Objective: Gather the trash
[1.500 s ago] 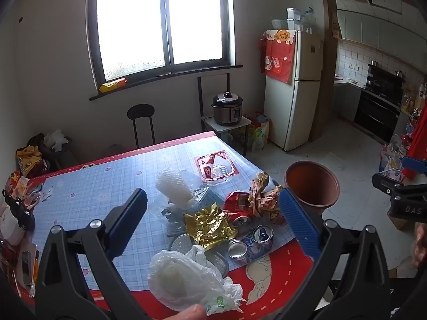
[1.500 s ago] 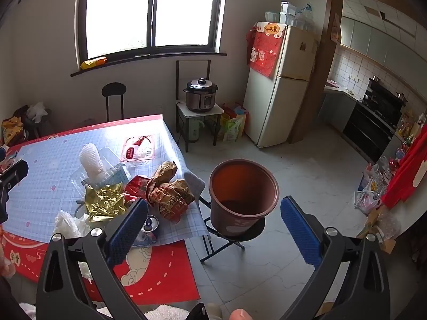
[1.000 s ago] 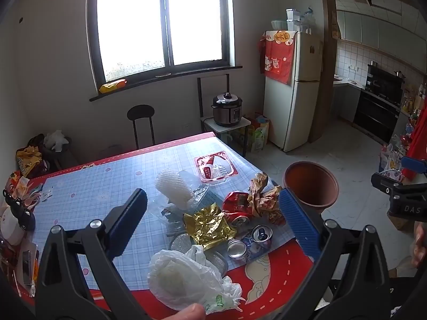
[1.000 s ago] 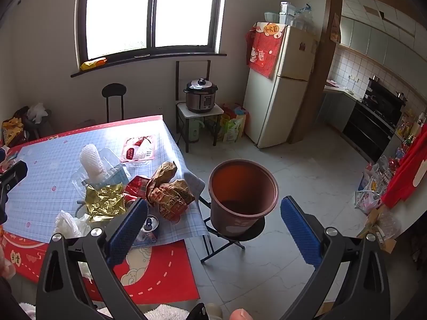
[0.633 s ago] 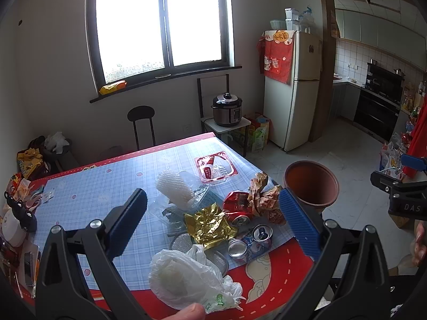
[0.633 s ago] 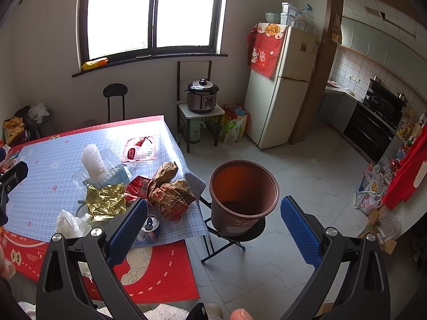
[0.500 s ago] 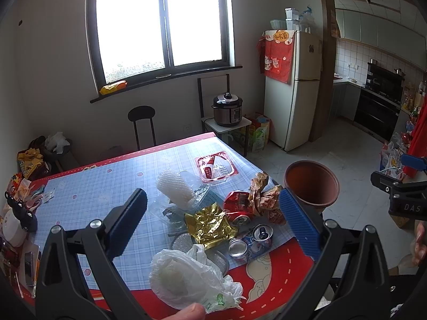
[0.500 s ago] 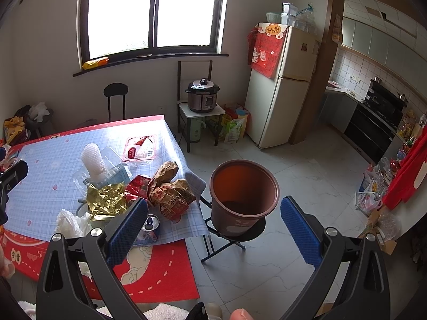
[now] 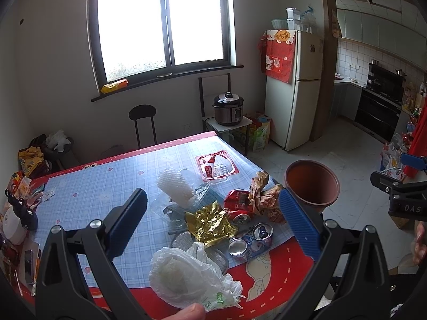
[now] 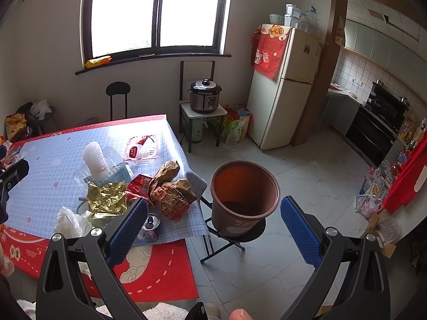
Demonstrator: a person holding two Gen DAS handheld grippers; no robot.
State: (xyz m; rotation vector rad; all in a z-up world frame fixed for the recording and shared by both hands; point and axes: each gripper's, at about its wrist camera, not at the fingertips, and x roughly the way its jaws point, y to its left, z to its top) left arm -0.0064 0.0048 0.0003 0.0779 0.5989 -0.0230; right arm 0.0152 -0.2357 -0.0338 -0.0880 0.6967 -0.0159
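A table [image 9: 88, 186] with a blue checked cloth holds a heap of trash: a white plastic bag [image 9: 184, 274], gold foil wrapper [image 9: 209, 222], crushed cans [image 9: 249, 241] and crumpled brown paper [image 10: 170, 189]. The left gripper [image 9: 213, 222] and right gripper [image 10: 213, 228] both hover spread wide, holding nothing. A brown bin [image 10: 244, 196] stands on a stool just beside the table.

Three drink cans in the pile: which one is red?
The crushed can lying beside the brown paper wrapper, behind the gold foil wrapper. The two cans nearer the table edge are blue-white with silver tops.
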